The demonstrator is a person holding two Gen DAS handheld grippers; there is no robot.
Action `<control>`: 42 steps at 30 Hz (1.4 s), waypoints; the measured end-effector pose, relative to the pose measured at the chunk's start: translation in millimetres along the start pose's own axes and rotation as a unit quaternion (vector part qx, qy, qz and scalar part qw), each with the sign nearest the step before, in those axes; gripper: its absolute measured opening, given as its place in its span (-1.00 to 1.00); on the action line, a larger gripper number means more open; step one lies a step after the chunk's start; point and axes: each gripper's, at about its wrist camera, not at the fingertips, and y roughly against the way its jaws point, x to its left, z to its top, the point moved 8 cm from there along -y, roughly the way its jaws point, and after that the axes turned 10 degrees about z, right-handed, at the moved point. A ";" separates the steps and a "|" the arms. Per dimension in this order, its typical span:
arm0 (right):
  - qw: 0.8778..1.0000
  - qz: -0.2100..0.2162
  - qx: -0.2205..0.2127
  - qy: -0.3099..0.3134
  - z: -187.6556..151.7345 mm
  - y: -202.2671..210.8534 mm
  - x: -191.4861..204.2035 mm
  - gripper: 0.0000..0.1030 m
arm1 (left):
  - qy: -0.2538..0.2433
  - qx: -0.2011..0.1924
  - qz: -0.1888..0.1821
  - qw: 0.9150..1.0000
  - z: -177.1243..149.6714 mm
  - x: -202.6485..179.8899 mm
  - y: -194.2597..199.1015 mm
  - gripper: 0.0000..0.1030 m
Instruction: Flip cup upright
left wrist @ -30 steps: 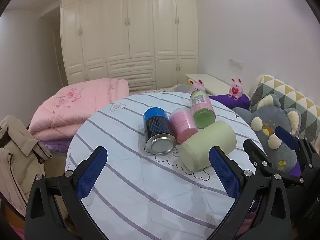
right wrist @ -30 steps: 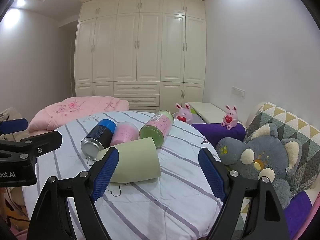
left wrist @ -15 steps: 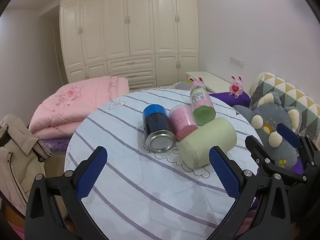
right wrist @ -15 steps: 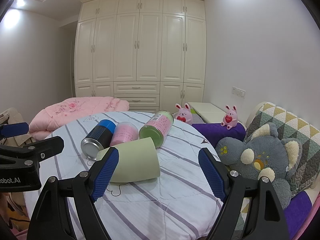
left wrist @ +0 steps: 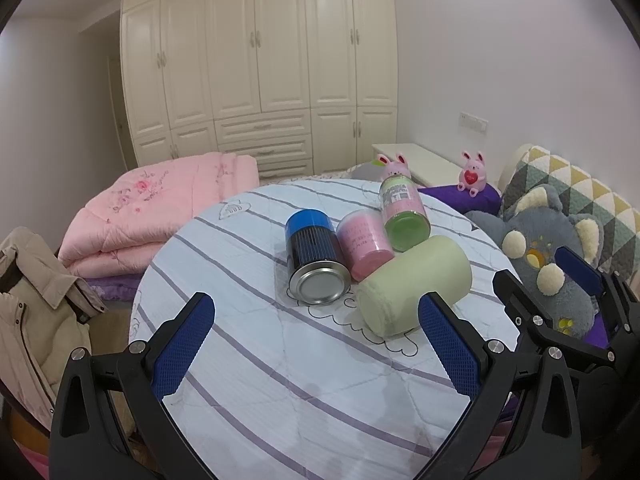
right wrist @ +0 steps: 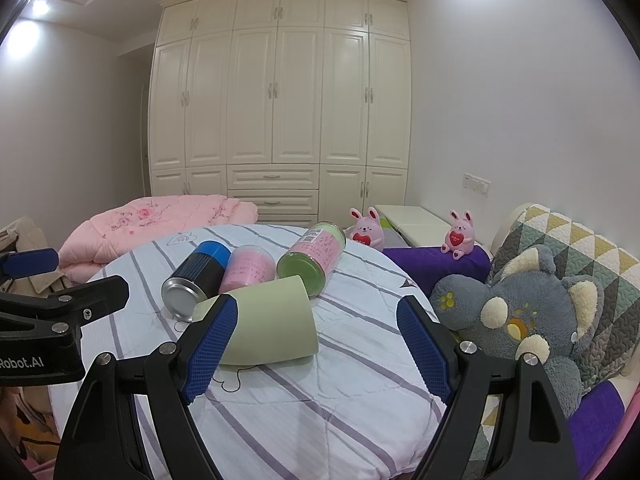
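On the round striped tabletop, a blue-capped metal can, a pink plastic jar and a green jar lie side by side. The pale green cup lies on its side at their 5 o'clock. The left gripper and right gripper hover with fingers spread, holding nothing.

cup: near end behind right tongs' finger | jar labels: unreadable

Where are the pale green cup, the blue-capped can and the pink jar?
pale green cup (right wrist: 276,320): right wrist view, middle of its side wall, lying on its side.
blue-capped can (left wrist: 312,254): left wrist view, dark ribbed body.
pink jar (left wrist: 364,242): left wrist view, labelled side wall.
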 end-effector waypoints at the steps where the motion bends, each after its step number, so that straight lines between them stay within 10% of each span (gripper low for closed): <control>1: 1.000 0.000 -0.001 -0.001 0.0 0.4 -0.3 0.62 | 0.002 -0.002 0.000 1.000 -0.2 0.1 0.8 1.00; 42: 1.000 0.002 -0.004 -0.006 1.6 4.7 -2.4 0.62 | -0.005 0.004 0.006 1.000 -2.6 -1.0 -2.2 1.00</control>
